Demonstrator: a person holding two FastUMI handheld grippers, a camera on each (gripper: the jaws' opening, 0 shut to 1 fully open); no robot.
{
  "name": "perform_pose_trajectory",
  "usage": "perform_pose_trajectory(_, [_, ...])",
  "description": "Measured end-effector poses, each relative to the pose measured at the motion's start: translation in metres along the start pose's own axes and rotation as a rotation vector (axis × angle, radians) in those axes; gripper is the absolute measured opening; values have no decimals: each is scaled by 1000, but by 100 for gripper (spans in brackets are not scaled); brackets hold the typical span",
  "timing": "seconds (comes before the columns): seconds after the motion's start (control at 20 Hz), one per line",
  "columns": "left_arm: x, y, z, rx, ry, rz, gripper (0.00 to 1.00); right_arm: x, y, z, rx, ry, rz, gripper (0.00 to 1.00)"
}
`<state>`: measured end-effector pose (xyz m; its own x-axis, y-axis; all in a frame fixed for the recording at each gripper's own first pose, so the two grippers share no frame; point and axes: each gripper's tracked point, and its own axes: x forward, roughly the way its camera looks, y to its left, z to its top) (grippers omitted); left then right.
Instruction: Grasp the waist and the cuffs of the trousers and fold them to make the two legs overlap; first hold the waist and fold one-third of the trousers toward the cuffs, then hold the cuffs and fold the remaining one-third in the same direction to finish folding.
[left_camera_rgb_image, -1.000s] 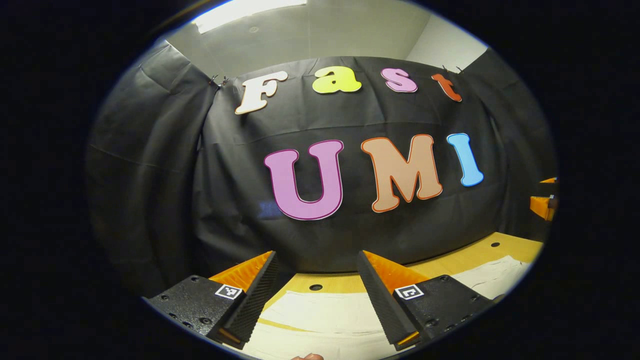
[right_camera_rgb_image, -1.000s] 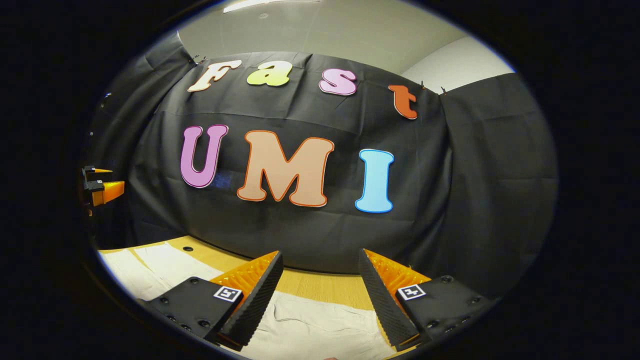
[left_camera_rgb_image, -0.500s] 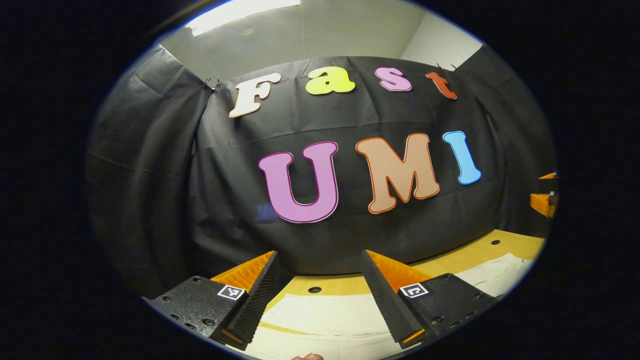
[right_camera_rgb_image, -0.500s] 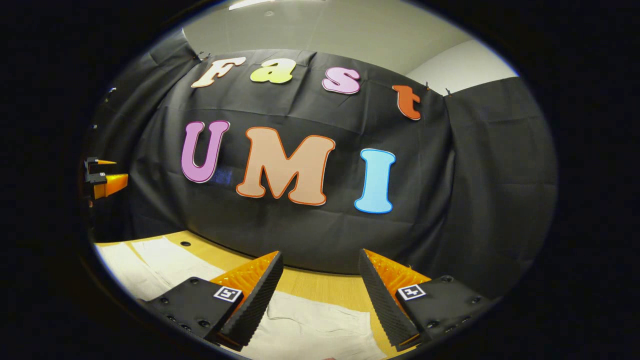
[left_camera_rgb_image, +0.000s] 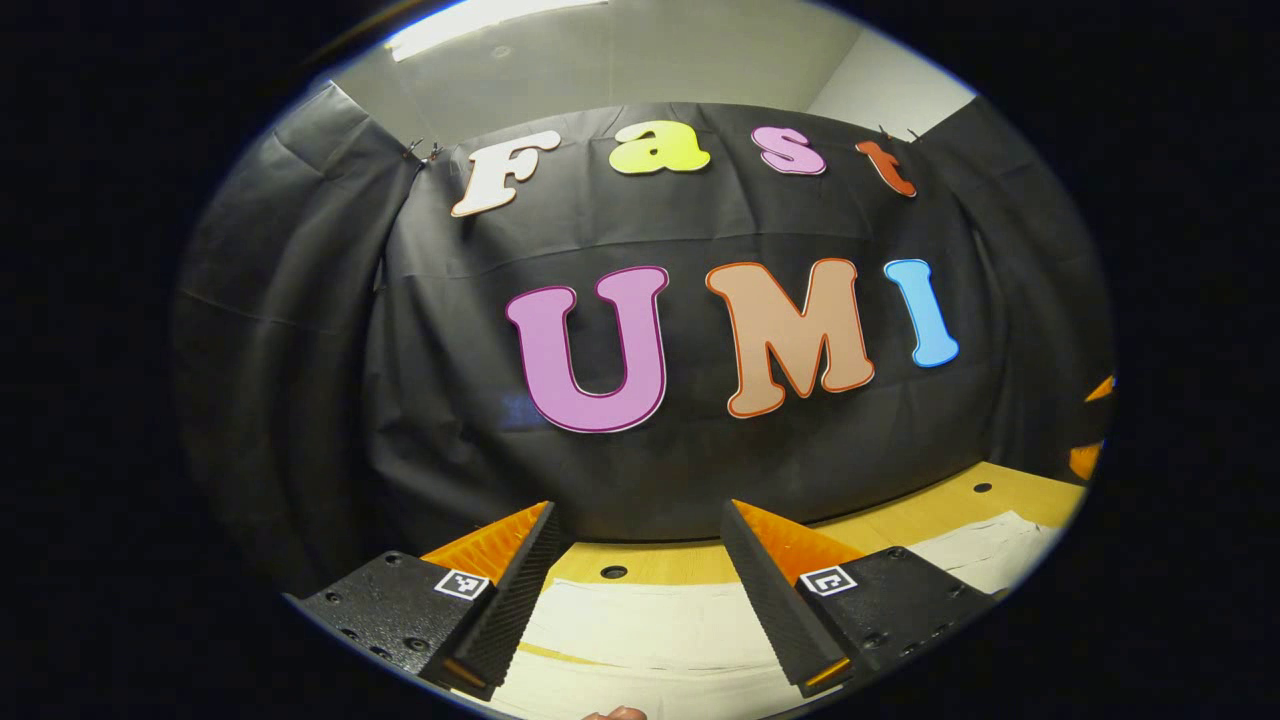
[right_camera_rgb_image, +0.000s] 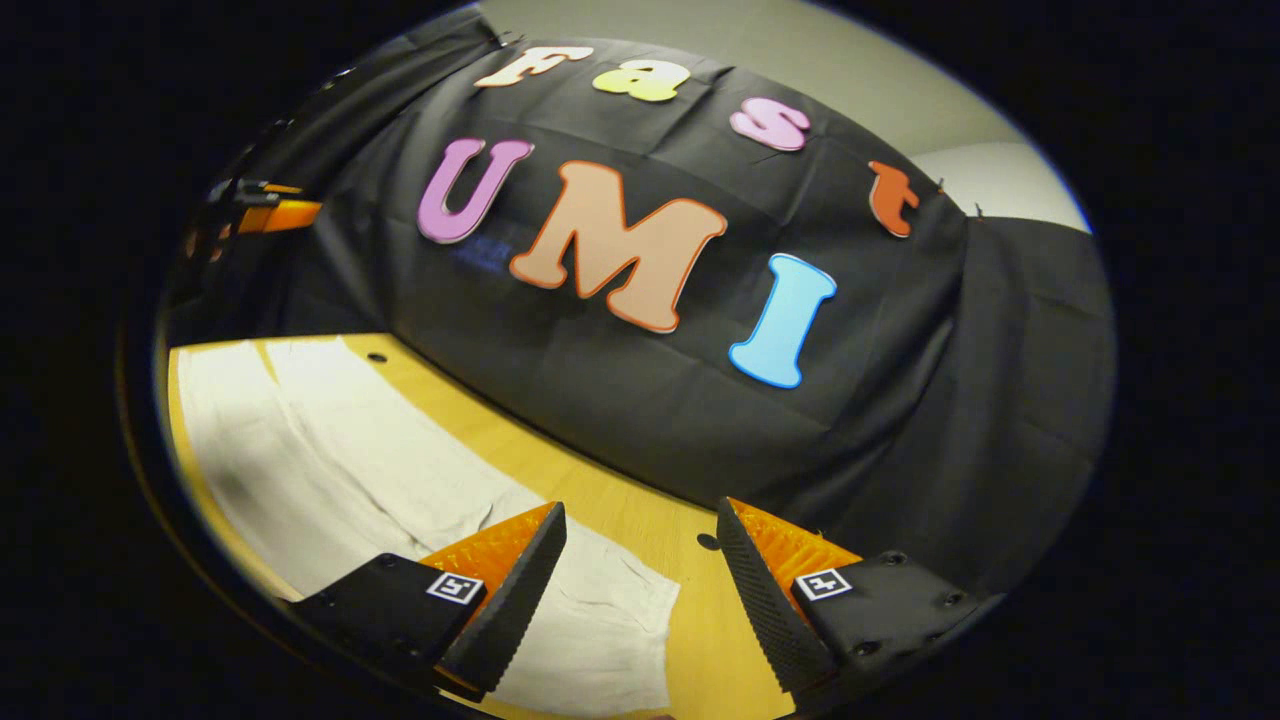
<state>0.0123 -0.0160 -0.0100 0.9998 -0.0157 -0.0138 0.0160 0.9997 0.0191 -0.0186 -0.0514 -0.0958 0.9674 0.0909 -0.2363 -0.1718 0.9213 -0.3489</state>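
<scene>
Your worktop (right_camera_rgb_image: 560, 470) is pale wood running up to the black cloth wall, with small round holes in it. The trousers (right_camera_rgb_image: 330, 450) lie spread flat on it, pale cream, the two legs side by side. In the right gripper view they stretch from the far left toward you, and one end lies just below and between your fingers. In the left gripper view the trousers (left_camera_rgb_image: 650, 625) lie directly under your fingers, and more of the cloth shows off to the right.

Your left gripper (left_camera_rgb_image: 637, 590) hangs above the cloth with its fingers spread wide, gripping nothing. Your right gripper (right_camera_rgb_image: 640, 590) is tilted, its fingers likewise spread wide and empty, above the trouser end and bare wood.
</scene>
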Motion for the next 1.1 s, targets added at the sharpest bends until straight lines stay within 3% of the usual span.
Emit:
perform_pose_trajectory(0.25, [0,-1,-8,-15,25,4,96,-20,8,-68,-307,151,148,97])
perform_pose_trajectory(0.45, [-3,5,-16,-3,39,20,96,-45,27,-126,-528,248,315,98])
perform_pose_trajectory(0.85, [-18,12,-43,117,100,17,96,-70,84,-221,-676,432,597,97])
perform_pose_trajectory(1.1, [-35,21,-68,302,152,-40,96,-61,93,-232,-754,430,632,96])
